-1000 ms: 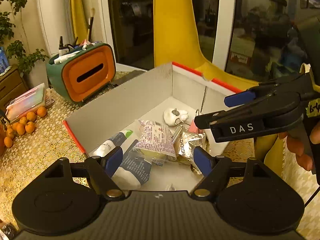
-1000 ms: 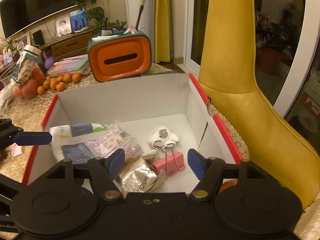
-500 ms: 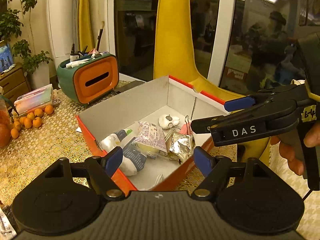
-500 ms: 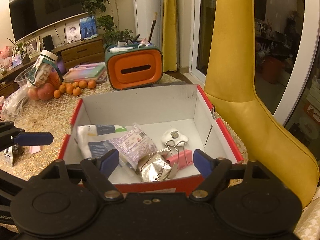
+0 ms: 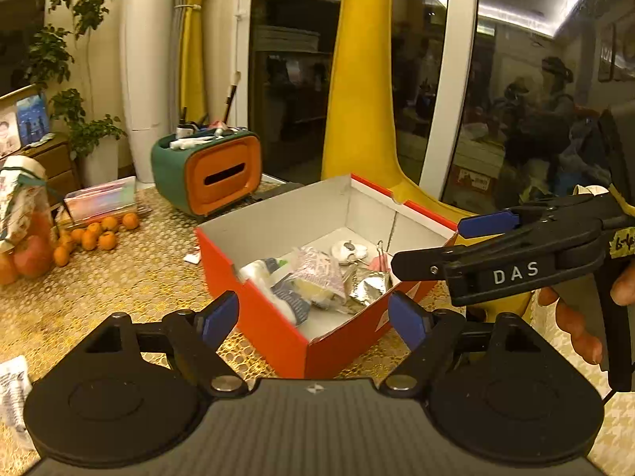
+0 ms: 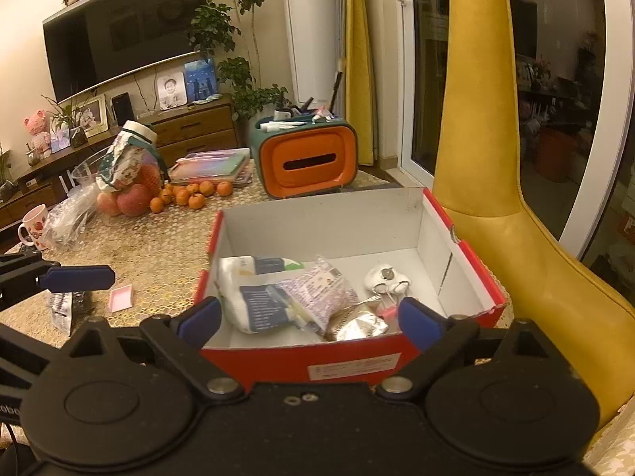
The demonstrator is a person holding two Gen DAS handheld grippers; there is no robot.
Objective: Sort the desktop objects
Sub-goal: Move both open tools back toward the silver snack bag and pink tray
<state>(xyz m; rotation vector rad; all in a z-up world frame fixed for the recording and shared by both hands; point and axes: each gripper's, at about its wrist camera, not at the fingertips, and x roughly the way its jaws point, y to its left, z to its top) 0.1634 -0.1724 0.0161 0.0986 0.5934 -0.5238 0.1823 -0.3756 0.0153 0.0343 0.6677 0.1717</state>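
box (image 6: 353, 363), red outside and white inside, sits on the gold-patterned surface (image 6: 151, 246) holding packets and a pink clip. left claw (image 5: 313, 317) and right claw (image 6: 309, 319) hover before it, both spread and empty. oranges (image 6: 190, 194) and an orange-faced organizer (image 6: 307, 162) stand behind.

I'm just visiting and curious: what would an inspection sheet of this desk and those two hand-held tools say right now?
Surface: table under a gold patterned cover.
Job's things: red box holds a white pouch, printed packet, foil packet, white trinket; pink tray and a dark sachet lie outside.
Clutter: oranges, orange-fronted organiser, mug.
Grippers: left tool open, empty; right tool open, empty.
Cables: nothing seen.
Surroundings: yellow chair, television, plants.
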